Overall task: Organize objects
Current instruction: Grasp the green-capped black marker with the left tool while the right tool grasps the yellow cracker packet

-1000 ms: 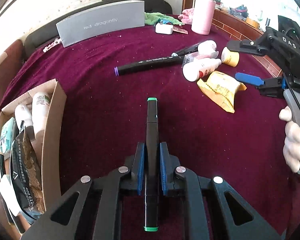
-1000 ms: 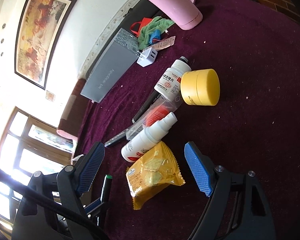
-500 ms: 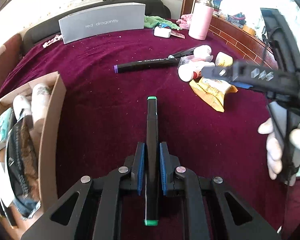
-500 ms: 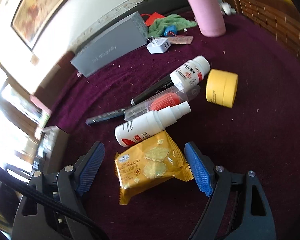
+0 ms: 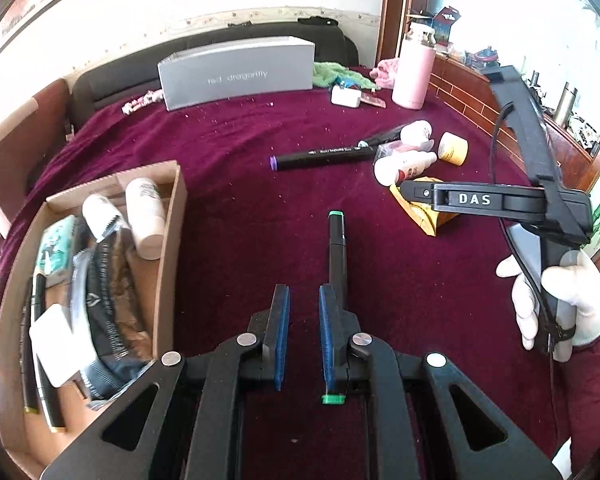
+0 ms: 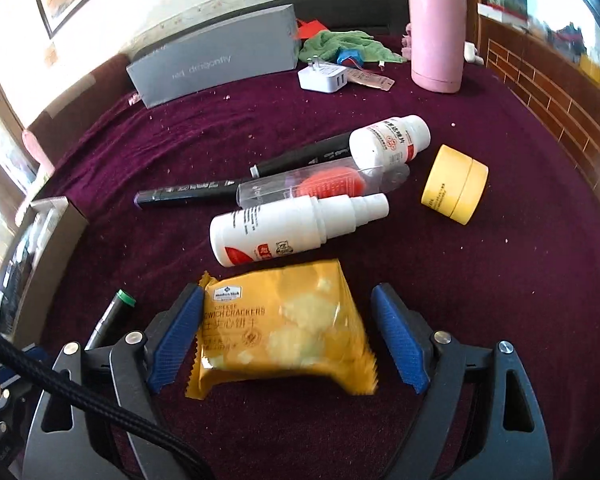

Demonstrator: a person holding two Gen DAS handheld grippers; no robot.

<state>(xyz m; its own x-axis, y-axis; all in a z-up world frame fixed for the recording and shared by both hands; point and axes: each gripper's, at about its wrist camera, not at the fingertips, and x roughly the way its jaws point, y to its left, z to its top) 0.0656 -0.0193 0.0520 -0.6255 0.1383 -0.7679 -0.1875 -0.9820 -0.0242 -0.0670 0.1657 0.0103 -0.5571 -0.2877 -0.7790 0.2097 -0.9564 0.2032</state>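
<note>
Since the earlier frame, the left gripper has let go of the green-capped marker. Its blue pads, formerly clamped on the black barrel, are now standing apart with maroon cloth showing in the gap. The marker is sitting outside that gap, running along and partly behind the right-hand pad. It is showing a green cap at its far tip and a green band at its near end. The right gripper has swung over the cracker packet and is standing wide open around it. The left-hand pad is resting at the packet's edge and the right-hand pad is staying clear of it. The packet is lying flat on the cloth; it is a yellow-orange pouch with crimped ends and printed crackers. Just beyond it, a white spray bottle is lying on its side, and a clear tube, a purple-capped marker and a white pill bottle are lying behind it. A yellow jar is lying on its side to the right. A cardboard box, partly filled, is sitting at the left.
</note>
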